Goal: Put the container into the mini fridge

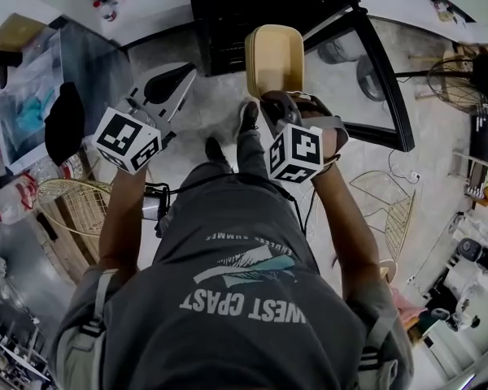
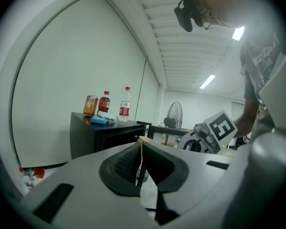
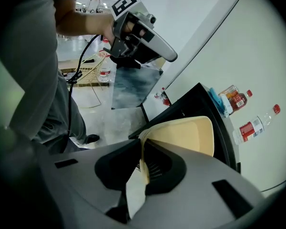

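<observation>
right gripper view: the near rim of the container is disappearing between the jaws of the right gripper, and the container is covering most of the mini fridge opening. head view: the upper edge of the frame is cutting off the back of the fridge, and the gripper body is hiding the container's near end. left gripper view: the labels on the bottles are showing too small to read.

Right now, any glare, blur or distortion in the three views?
Head view: strong fisheye bend, even light, sharp. Left gripper view: ceiling light blows out the upper right, left tool close-up and soft. Right gripper view: dark corners, container crisp.
</observation>
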`<state>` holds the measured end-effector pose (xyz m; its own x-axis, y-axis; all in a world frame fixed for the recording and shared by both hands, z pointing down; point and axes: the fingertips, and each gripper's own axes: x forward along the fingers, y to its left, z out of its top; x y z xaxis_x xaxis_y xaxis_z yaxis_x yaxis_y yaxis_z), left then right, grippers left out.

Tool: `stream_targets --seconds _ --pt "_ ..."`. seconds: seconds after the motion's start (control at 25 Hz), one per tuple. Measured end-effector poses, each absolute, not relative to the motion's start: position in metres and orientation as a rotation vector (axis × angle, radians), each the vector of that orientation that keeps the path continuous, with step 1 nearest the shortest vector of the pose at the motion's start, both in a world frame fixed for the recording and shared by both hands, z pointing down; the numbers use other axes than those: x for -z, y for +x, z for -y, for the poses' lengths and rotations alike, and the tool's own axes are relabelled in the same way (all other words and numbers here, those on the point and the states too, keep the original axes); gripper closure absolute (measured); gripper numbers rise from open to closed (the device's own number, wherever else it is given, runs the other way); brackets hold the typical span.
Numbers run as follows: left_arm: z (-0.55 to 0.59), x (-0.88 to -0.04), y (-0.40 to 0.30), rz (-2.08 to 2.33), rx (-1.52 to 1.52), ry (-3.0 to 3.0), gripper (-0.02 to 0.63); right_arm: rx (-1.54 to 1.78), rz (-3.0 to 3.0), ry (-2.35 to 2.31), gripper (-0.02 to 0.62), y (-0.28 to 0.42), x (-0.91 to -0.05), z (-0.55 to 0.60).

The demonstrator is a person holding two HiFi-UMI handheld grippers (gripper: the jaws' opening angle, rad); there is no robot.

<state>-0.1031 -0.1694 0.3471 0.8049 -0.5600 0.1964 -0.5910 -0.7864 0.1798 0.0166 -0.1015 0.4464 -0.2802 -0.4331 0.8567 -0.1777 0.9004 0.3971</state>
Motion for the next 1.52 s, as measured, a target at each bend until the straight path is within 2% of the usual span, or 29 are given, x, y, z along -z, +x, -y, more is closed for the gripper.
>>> stream_targets --seconds 0.56,1.52 --pt "0.195 -0.414 -0.141 1.030 -0.246 2.614 0.580 0.324 1.877 0.413 0.548 0.000 -0.553 0.160" --pt "0.206 -0.484 -0.159 1.091 -0.307 2.497 0.580 0.389 1.846 0.355 0.543 -0.004 -0.736 0.208"
